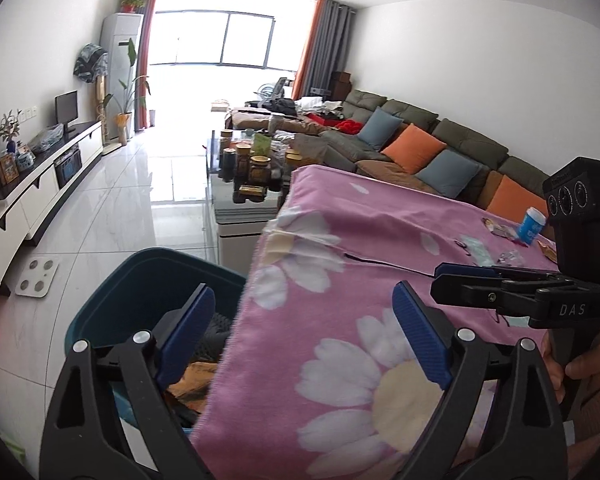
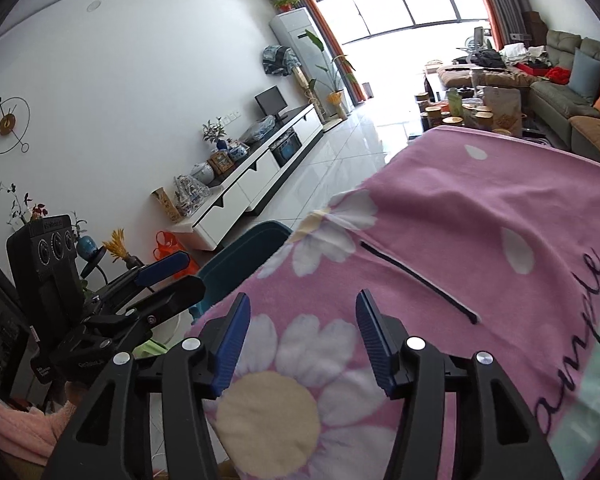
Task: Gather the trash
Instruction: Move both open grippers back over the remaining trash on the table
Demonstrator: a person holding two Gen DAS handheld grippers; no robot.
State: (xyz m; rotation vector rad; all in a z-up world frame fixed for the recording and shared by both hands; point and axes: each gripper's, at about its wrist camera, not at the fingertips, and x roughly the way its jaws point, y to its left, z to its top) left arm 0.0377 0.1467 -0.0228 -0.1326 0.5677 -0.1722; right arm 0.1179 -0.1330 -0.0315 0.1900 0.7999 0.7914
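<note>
blue-padded fingers [image 1: 420, 336] of our left tool [image 1: 304, 336] fill the bottom of the left wrist view. its jaws stand wide apart and hold nothing; one finger hangs over the bin, the other over the pink cloth. our right tool [image 2: 300, 340] sits low in its own view, jaws parted to a middling gap with nothing between them, only the daisy print of the cloth showing below. we cannot tell whether either tool touches the cloth.

in the left wrist view the right tool [image 1: 460, 276] reaches in from the right edge, gripped by a hand [image 1: 580, 364] in a pale sleeve. in the right wrist view the left tool [image 2: 168, 276] shows at the left, over the bin's side.

outward from the tools, the pink flowered cloth [image 1: 340, 264] covers the tabletop, with a dark slit in it. the teal bin [image 1: 140, 284] stands on the floor just beside the tabletop's near corner; inside we see dark crumpled stuff and something orange-brown, too blurred to name. the bin [image 2: 236, 260] shows in the right wrist view too, mostly hidden by the cloth.

trash lies at the far right of the tabletop: a blue and white cup [image 1: 532, 226] tilted over, with wrappers [image 1: 504, 230] and small scraps [image 1: 508, 258] near it, well apart from both tools.
</note>
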